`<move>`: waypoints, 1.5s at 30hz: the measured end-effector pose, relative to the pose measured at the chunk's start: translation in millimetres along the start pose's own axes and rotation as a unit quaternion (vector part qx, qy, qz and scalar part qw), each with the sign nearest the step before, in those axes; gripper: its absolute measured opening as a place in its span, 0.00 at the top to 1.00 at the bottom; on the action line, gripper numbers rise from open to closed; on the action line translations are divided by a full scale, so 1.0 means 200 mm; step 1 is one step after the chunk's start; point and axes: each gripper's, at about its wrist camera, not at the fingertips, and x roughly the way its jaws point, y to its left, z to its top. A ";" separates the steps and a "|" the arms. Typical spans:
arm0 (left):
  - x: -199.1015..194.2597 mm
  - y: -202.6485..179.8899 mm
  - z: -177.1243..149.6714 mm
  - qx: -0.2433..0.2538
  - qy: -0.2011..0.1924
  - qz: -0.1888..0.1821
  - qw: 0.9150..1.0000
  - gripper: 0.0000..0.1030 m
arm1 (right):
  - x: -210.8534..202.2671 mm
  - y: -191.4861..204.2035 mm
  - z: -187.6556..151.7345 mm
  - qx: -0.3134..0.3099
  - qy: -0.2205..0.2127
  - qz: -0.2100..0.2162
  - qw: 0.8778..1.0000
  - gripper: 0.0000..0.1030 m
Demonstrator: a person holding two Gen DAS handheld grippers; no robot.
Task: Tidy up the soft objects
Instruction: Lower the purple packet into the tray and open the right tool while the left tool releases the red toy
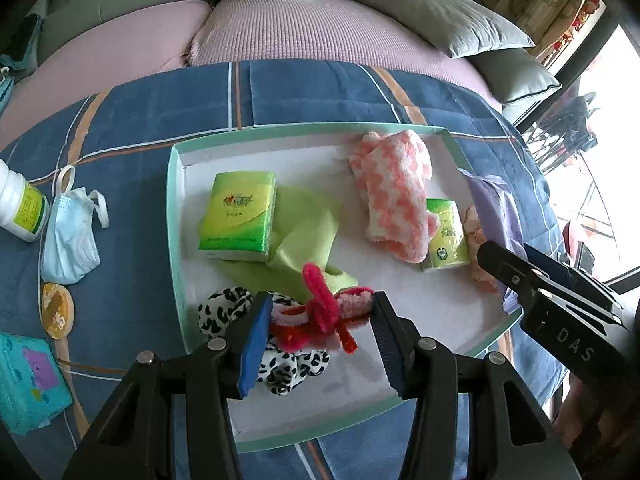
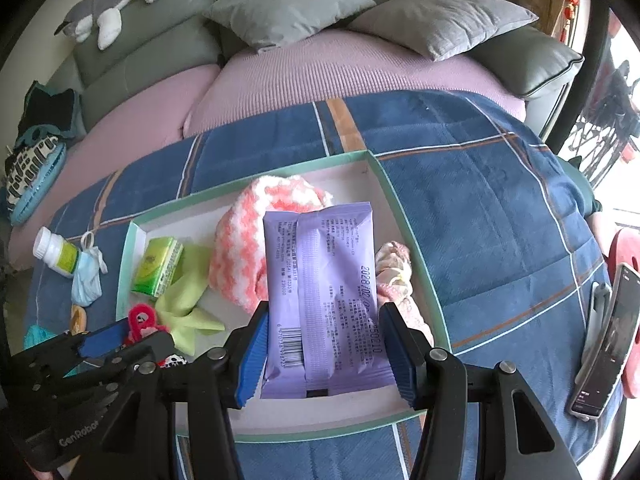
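A white tray with a mint-green rim (image 1: 174, 208) lies on the blue checked blanket. My left gripper (image 1: 320, 344) is shut on a red and pink fuzzy hair tie (image 1: 324, 312), low over a leopard-print scrunchie (image 1: 288, 364) at the tray's near left. My right gripper (image 2: 324, 356) is shut on a flat purple wipes pack (image 2: 324, 280) over the tray's right side. In the tray lie a green tissue pack (image 1: 240, 216), a green cloth (image 1: 308, 232), a pink-and-white fluffy cloth (image 1: 396, 196), a small green tissue pack (image 1: 446, 236) and a pale pink scrunchie (image 2: 394, 268).
Left of the tray on the blanket are a white bottle (image 1: 20, 204), a blue face mask (image 1: 70, 240), an orange round item (image 1: 58, 310) and a teal pack (image 1: 30, 380). A phone (image 2: 604, 340) lies at the right. Grey cushions (image 2: 436, 24) rest behind.
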 end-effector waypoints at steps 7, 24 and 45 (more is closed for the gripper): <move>-0.02 -0.02 -0.02 0.012 -0.008 0.007 1.000 0.50 | 0.00 0.06 -0.01 -0.018 0.004 0.001 1.000 0.45; 0.08 -0.06 -0.04 0.022 0.018 0.014 0.999 0.50 | 0.15 0.08 -0.06 -0.028 0.061 -0.010 0.998 0.44; 0.13 -0.04 -0.04 0.015 0.034 0.014 0.999 0.48 | 0.27 0.05 -0.12 -0.021 0.107 -0.042 0.993 0.42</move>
